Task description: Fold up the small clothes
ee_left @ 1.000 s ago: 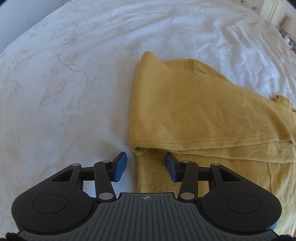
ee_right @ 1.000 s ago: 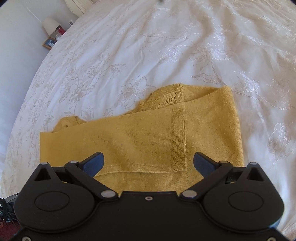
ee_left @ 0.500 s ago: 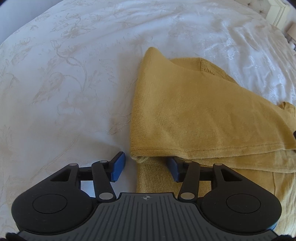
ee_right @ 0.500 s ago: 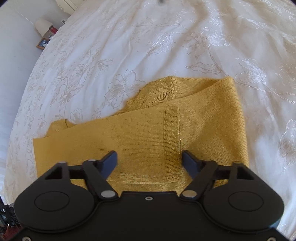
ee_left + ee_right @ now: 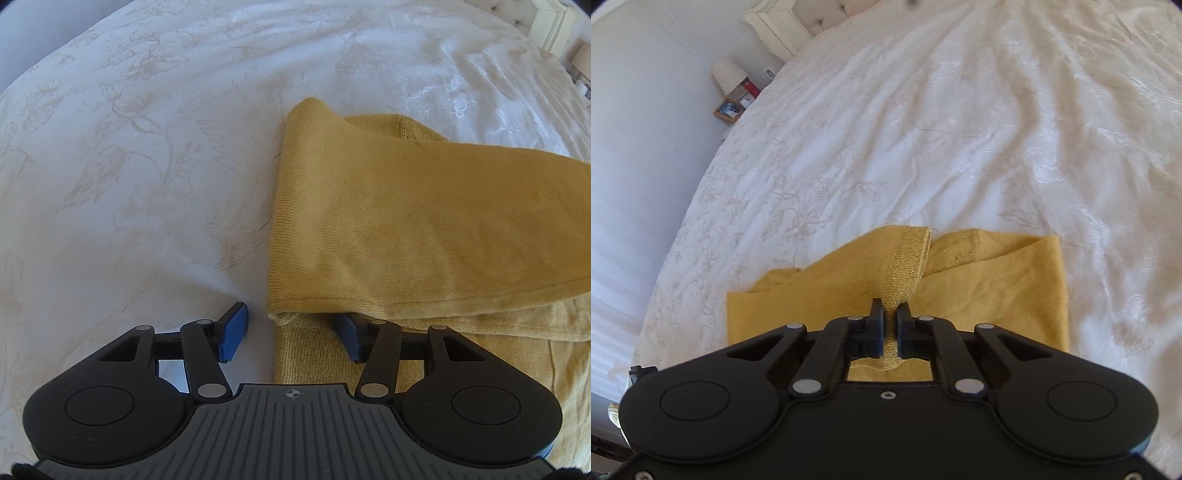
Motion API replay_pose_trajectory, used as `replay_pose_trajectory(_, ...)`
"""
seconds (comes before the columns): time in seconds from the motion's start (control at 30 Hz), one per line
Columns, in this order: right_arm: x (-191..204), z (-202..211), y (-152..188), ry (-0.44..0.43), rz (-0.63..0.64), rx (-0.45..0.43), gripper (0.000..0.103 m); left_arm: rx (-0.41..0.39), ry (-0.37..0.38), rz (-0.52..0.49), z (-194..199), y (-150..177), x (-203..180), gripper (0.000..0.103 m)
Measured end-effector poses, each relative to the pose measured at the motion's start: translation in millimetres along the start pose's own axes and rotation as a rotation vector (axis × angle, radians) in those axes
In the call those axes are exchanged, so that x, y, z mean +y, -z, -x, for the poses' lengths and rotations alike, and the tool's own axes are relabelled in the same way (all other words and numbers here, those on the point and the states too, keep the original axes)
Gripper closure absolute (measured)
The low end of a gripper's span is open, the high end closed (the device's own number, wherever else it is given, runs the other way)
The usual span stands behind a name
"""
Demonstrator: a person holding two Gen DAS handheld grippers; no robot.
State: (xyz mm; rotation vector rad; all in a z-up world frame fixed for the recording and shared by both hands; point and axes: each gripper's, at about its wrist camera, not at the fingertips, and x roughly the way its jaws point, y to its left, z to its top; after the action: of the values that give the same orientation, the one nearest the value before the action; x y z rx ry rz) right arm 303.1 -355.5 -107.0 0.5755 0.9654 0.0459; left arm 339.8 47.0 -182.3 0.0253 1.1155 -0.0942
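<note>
A big white bedspread with a pale flower pattern covers the bed and fills most of both views.

On it lies a yellow knit sweater, partly folded over itself. In the left wrist view it is a long shape. Its long side runs from the near left, close to the gripper, away toward the far right edge. The folded top layer sits on a flat bottom layer, and its rounded end points up the bed. In the right wrist view the sweater lies close in front of the gripper, stretched from side to side.

The left gripper is spread wide. Its blue pads sit one on each side of the sweater's near corner. The left pad rests on the bare bedspread, just beside the cloth. The right pad is tucked under the edge of the folded layer.

The right gripper is pressed together. It pinches a ribbed strip of the sweater, and the cloth rises up in a little peak between its fingers.

A small lamp and a picture frame sit by the wall, far off.
</note>
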Motion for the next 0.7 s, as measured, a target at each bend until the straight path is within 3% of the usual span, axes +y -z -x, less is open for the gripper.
replay_pose_trajectory(0.13, -28.0, -19.4, 4.3, 0.167, 0.026, 0.065, 0.09, -0.002, -0.003, -0.007, 0.6, 0.7, -0.9, 0.051)
replay_pose_trajectory(0.23, -39.9, -30.3, 8.7, 0.169, 0.013, 0.098, 0.09, 0.0, -0.001, -0.01, 1.0, 0.4, -0.7, 0.051)
replay_pose_trajectory(0.4, -39.2, -36.3, 14.6, 0.204, 0.028, 0.104, 0.079, 0.009, -0.004, -0.047, 4.4, 0.8, -0.1, 0.051)
replay_pose_trajectory(0.47, -41.1, -37.7, 17.2, 0.227, 0.035, 0.109, 0.05, 0.012, -0.01, -0.062, 6.8, 3.0, 3.6, 0.051)
replay_pose_trajectory(0.6, -47.5, -30.7, 22.7, 0.306, 0.067, 0.104, 0.045, 0.029, -0.044, -0.047, 13.8, 6.0, 15.5, 0.051)
replay_pose_trajectory(0.7, -48.1, -21.5, 24.7, 0.335, 0.071, 0.079, 0.039, -0.002, -0.065, -0.054, 29.0, 5.6, 17.2, 0.051)
